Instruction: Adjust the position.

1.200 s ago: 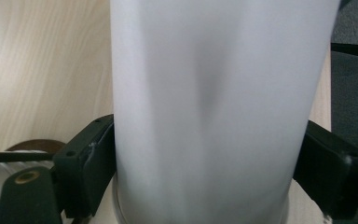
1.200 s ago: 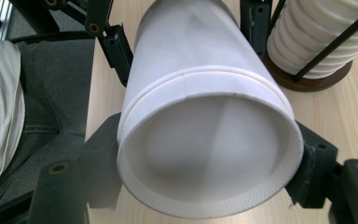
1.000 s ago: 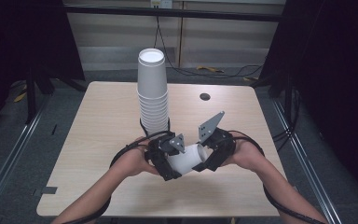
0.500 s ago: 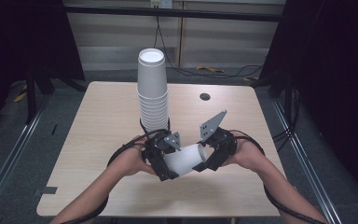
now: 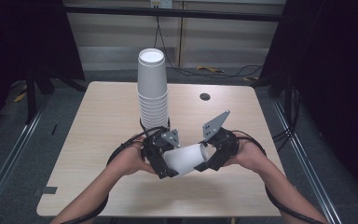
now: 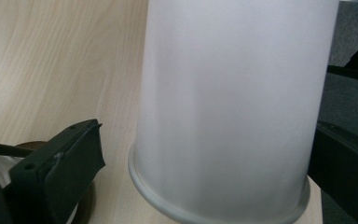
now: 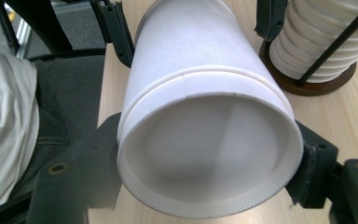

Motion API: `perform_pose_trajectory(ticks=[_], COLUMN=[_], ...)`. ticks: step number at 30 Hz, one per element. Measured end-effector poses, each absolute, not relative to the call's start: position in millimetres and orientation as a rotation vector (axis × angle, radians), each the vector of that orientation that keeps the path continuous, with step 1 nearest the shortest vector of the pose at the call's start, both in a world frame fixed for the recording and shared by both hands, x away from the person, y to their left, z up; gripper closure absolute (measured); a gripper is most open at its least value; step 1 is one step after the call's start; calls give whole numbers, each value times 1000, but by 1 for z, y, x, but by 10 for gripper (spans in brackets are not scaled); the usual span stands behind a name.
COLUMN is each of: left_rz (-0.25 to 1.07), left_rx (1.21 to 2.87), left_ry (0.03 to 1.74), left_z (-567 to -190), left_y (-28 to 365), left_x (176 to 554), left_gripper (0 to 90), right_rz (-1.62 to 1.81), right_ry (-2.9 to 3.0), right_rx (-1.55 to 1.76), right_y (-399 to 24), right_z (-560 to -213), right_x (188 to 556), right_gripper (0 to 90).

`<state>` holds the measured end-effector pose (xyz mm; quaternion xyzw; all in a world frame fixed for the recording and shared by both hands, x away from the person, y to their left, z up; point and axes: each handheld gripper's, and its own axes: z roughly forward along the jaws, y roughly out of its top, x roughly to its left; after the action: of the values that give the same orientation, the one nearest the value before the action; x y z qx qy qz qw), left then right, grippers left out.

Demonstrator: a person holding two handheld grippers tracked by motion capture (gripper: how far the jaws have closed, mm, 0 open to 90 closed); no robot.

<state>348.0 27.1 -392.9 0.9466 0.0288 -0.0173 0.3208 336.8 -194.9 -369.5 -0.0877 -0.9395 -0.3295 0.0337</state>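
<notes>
A smooth white paper cup (image 5: 186, 158) lies on its side over the pale wood-grain table (image 5: 98, 121), near its 6 o'clock edge. The right tool (image 5: 204, 162) is clenched around the cup's rolled rim; the left tool (image 5: 164, 164) has just released, its jaws wide beside the cup. At 12 o'clock rises a ribbed cup stack (image 5: 153, 88); bare room lies at 3 and 9.

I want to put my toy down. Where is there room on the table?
The table's left side, beside the cup stack, is bare. So is the right side past the dark disc, and the front edge. The middle is crowded: both grippers meet at a lying cup.
</notes>
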Motion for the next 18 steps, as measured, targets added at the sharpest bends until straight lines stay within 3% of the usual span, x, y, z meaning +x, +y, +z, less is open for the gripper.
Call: perform_pose_trajectory(ticks=[18], left_rz=[-24], left_rx=[2415], left_ry=[131], left_z=[-390], left_y=[45], left_x=[352], left_gripper=[0], right_rz=[-1034], right_ry=[-2889], right_rx=[-304], right_y=[-208], right_z=[-372], right_x=[337], right_gripper=[262])
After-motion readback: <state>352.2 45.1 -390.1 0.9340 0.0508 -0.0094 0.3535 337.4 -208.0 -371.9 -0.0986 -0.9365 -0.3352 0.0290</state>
